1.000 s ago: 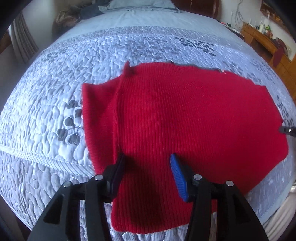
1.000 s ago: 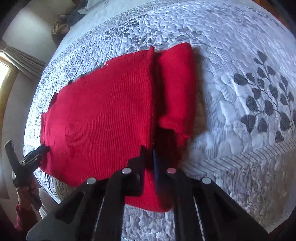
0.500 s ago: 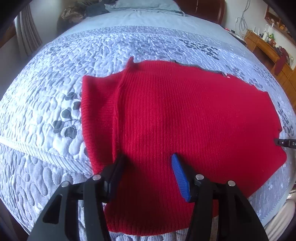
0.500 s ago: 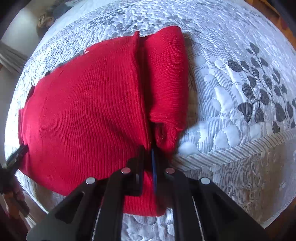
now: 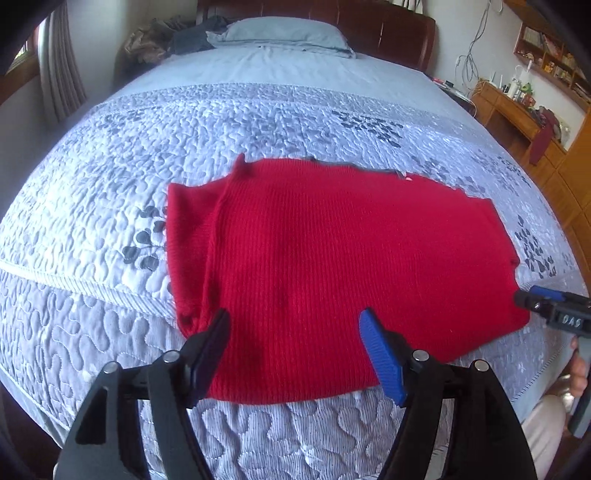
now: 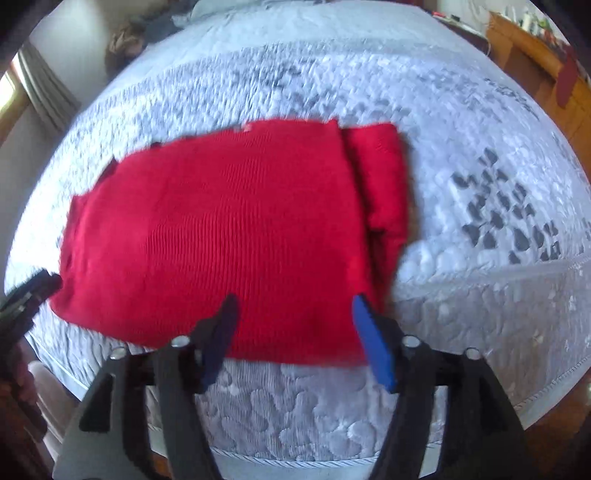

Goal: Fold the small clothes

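Observation:
A red knit garment (image 5: pixel 332 266) lies flat on the quilted bedspread (image 5: pixel 92 206), a folded strip along its left edge in the left wrist view. The right wrist view, which is blurred, shows the same garment (image 6: pixel 221 236) with its folded strip at the right. My left gripper (image 5: pixel 295 332) hovers above the garment's near edge, jaws opening, nothing between them. My right gripper (image 6: pixel 291 314) hangs over the near right part of the cloth, jaws opening and apart from it. Its tip (image 5: pixel 532 299) also shows at the garment's right corner, and the left one's tip (image 6: pixel 33 288) at the left corner.
The bed's near edge (image 5: pixel 258 443) runs just below the grippers. A pillow (image 5: pixel 280 35) and a heap of clothes (image 5: pixel 166 40) lie by the dark headboard. A wooden desk with clutter (image 5: pixel 524 107) stands at the right. A hand (image 5: pixel 578 373) shows at the lower right.
My right gripper has let go of the garment's edge, opened wide and lifted back. My left gripper has opened further and pulled up and back. The garment now lies flat.

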